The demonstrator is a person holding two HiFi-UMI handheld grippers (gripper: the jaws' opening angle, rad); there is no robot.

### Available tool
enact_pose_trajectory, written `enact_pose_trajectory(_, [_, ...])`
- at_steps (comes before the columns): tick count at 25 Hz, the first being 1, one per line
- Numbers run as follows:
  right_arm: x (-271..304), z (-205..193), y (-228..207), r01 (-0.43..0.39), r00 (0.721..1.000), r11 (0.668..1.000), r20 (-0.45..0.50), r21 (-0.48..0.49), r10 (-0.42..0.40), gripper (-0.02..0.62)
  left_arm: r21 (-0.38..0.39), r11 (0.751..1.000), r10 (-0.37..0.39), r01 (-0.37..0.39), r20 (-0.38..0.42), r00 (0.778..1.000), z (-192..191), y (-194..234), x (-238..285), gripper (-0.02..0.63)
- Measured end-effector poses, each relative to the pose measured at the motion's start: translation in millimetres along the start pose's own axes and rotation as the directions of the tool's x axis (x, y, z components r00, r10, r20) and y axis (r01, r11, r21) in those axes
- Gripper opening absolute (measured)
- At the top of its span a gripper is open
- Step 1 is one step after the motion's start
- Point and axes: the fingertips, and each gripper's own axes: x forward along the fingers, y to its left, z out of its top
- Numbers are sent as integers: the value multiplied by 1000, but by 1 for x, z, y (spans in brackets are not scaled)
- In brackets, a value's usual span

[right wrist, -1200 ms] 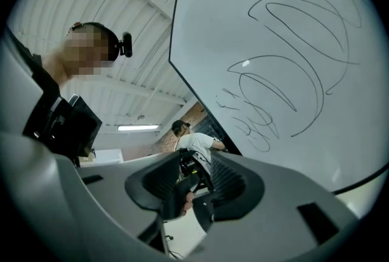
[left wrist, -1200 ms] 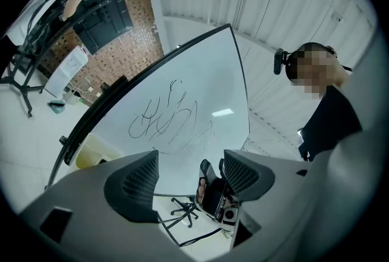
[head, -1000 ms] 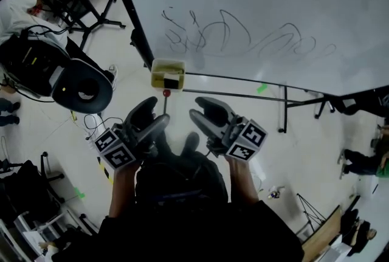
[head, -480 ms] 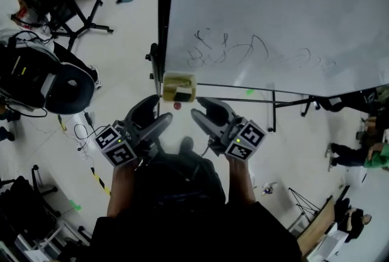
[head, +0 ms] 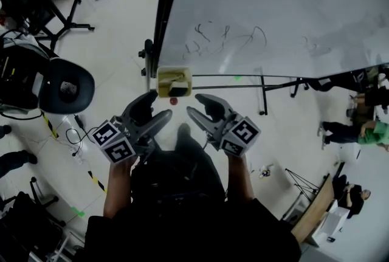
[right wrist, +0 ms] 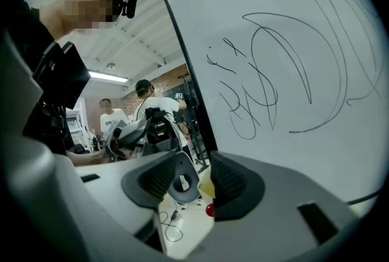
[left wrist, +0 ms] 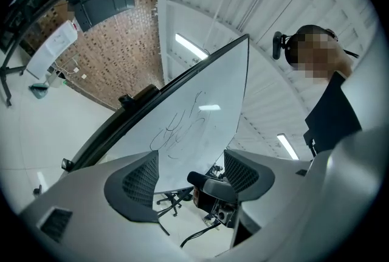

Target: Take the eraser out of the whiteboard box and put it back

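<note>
Both the left gripper (head: 159, 106) and the right gripper (head: 195, 104), whose jaws have just been opening, are being held open and empty, while the eraser (head: 177, 86), seemingly the dark block in the whiteboard box (head: 163, 78), is being judged light and stiff, best gripped across its narrow sides.

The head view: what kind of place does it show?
Probably a lab or studio workroom. A large scribbled whiteboard stands on a stand, with an office chair nearby and loose cables on the pale floor.
</note>
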Motion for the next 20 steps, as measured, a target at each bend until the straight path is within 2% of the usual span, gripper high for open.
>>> enact_pose_trajectory(3, [6,-9,-14,-8,999,999,-43,-41,6,207,22,999,26,-26,20,999,5,2,2,331])
enact_pose_trajectory(8, [18,-15,-33,-69,991,990,-126,-124,53,221,49,995,83,-85,50,995,5,-2,13,331])
enact_pose_trajectory(13, [30,-30,-45,-128,972,977,-219,-169,90,245,68,989,126,-131,65,990,2,-8,16,331])
enact_pose_trajectory(16, [37,-35,-49,-138,963,971,-253,-194,87,259,65,986,150,-155,80,985,4,-6,13,331])
enact_pose_trajectory(20, [47,-43,-56,-146,950,950,-308,-274,57,261,61,984,162,-167,76,984,-1,-6,13,331])
